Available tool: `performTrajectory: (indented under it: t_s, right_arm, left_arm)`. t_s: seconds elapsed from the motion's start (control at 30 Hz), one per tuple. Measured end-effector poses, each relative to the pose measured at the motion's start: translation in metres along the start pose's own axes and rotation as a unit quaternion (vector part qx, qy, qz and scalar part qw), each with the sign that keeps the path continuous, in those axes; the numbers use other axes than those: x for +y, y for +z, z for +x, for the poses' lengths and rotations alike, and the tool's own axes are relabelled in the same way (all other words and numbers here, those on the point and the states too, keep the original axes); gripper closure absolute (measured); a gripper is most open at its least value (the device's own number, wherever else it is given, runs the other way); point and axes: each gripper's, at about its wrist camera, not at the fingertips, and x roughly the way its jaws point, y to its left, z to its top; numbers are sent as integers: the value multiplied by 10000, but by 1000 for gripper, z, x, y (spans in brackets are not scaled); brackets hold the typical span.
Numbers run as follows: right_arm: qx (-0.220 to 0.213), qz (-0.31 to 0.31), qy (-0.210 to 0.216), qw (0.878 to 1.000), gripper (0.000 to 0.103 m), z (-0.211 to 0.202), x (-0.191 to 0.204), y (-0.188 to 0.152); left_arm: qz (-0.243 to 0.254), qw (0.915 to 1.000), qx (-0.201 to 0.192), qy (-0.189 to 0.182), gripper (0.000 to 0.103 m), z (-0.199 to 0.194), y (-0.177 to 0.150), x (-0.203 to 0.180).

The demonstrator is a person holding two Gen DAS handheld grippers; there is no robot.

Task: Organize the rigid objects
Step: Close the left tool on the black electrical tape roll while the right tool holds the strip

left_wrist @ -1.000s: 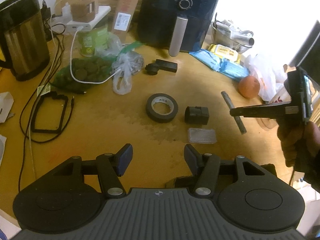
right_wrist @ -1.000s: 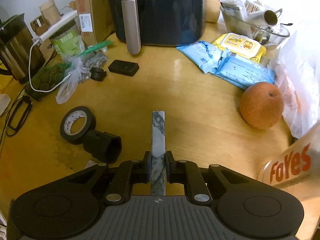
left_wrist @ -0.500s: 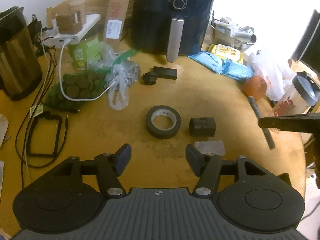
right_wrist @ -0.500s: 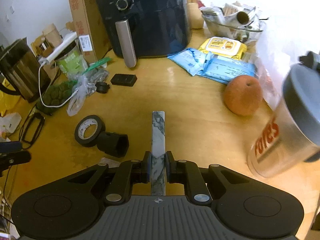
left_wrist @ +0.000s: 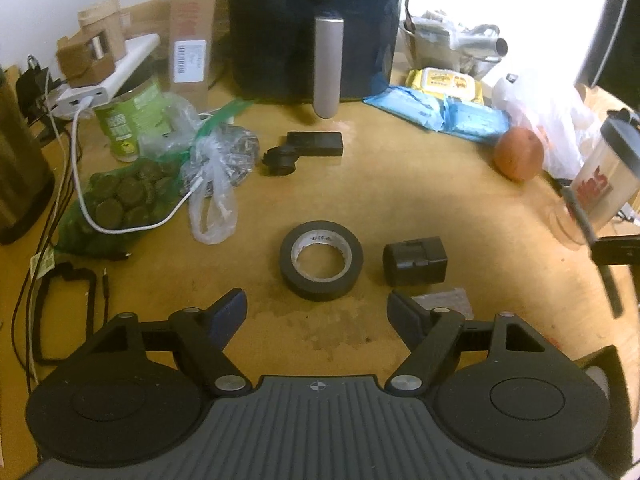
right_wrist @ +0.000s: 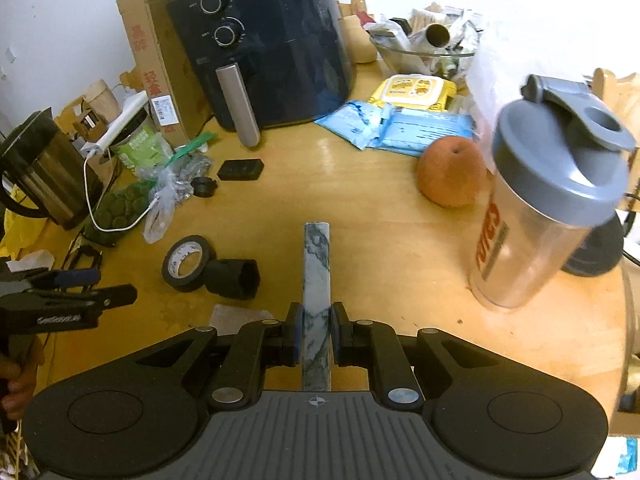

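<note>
- Fingers [right_wrist: 298, 334] of the right gripper [right_wrist: 316, 334] are pinched on a marbled bar [right_wrist: 317, 280], its long axis pointing straight ahead, held above the tabletop [right_wrist: 380, 240].
- Fingers [left_wrist: 228, 312] of the left gripper [left_wrist: 316, 314] are spread with nothing between them (tape roll [left_wrist: 321, 265] and black block [left_wrist: 415, 265] lie just ahead, nearer this hand).
- A shaker bottle [right_wrist: 548, 196], lid on, stands right of the bar; its contents cannot be made out.
- A glass bowl [right_wrist: 424, 50] at the back is filled with clutter.
</note>
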Motion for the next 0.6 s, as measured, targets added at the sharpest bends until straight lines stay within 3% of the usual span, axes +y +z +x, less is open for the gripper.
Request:
performTrajectory:
  t_s: [0.6]
  right_arm:
    - [-189,154,-60,9997,86,-35,-1,-22]
  left_arm:
    - [214,9995,235,-39,26,70,17,-2]
